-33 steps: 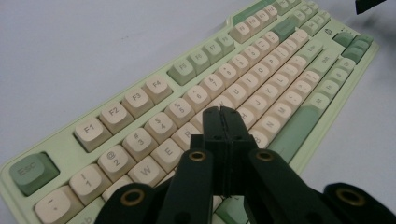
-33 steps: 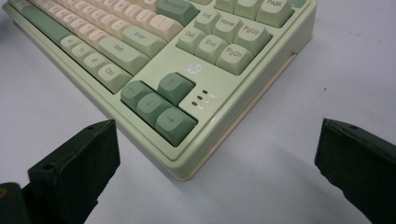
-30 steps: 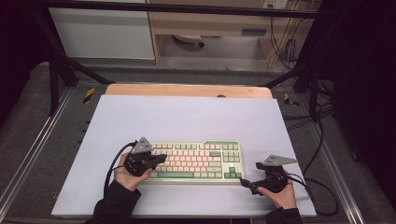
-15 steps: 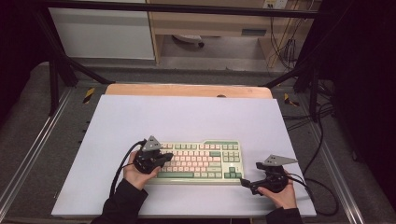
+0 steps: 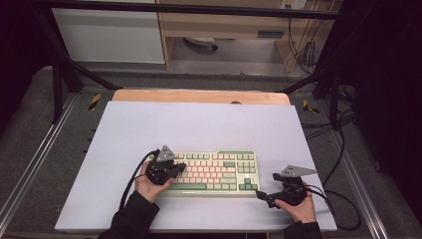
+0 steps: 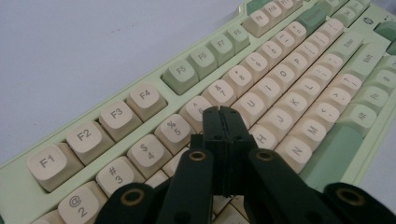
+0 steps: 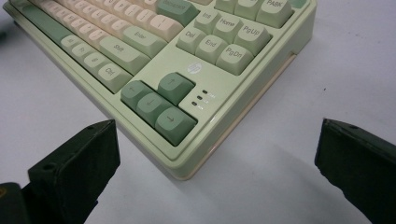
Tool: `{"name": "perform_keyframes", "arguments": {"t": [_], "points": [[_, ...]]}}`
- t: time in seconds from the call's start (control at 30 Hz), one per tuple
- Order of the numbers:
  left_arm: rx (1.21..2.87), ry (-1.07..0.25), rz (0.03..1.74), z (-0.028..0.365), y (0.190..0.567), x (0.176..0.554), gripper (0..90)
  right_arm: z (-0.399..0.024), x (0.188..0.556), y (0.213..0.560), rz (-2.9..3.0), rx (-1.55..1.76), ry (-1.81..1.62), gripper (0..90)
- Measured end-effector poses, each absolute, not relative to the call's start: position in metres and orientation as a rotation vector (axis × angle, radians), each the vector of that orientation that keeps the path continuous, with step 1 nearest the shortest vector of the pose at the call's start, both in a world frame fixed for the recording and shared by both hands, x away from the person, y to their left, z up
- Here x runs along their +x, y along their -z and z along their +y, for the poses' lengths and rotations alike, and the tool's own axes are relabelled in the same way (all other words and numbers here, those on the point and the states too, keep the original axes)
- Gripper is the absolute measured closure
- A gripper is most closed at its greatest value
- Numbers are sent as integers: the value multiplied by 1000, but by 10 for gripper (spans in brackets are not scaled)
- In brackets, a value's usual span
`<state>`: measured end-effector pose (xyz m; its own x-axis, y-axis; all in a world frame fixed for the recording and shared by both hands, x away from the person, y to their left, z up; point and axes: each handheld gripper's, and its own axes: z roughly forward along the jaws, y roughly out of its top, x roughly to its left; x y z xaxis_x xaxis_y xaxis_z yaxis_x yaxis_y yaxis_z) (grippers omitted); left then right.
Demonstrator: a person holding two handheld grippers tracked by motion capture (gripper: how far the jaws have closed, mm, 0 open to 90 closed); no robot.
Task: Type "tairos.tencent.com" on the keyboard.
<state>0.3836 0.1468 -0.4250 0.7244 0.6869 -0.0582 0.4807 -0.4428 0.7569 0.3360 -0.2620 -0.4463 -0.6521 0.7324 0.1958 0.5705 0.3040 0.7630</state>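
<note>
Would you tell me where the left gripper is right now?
In the high view, the left gripper is over the keyboard's left end, jaws shut.

Matt plastic keyboard [image 5: 214, 172], smooth table [image 5: 199, 124]

A pale mat [image 5: 199, 124] covers most of the frame's middle, with a strip of wooden tabletop [image 5: 199, 96] above its top edge. A white cabinet [image 5: 109, 35] stands upper left, a wooden shelf [image 5: 224, 25] at top centre, and loose cables [image 5: 303, 50] hang upper right.
</note>
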Motion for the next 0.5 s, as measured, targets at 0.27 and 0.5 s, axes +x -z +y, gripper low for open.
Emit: {"name": "perform_keyframes", "arguments": {"t": [0.27,0.5], "points": [[2138,-333,876,145,428,384,900,-262,336,447,2379,1202,-1264,5],[2139,-332,871,145,429,383,900,-262,336,447,2379,1200,-1265,5]]}}
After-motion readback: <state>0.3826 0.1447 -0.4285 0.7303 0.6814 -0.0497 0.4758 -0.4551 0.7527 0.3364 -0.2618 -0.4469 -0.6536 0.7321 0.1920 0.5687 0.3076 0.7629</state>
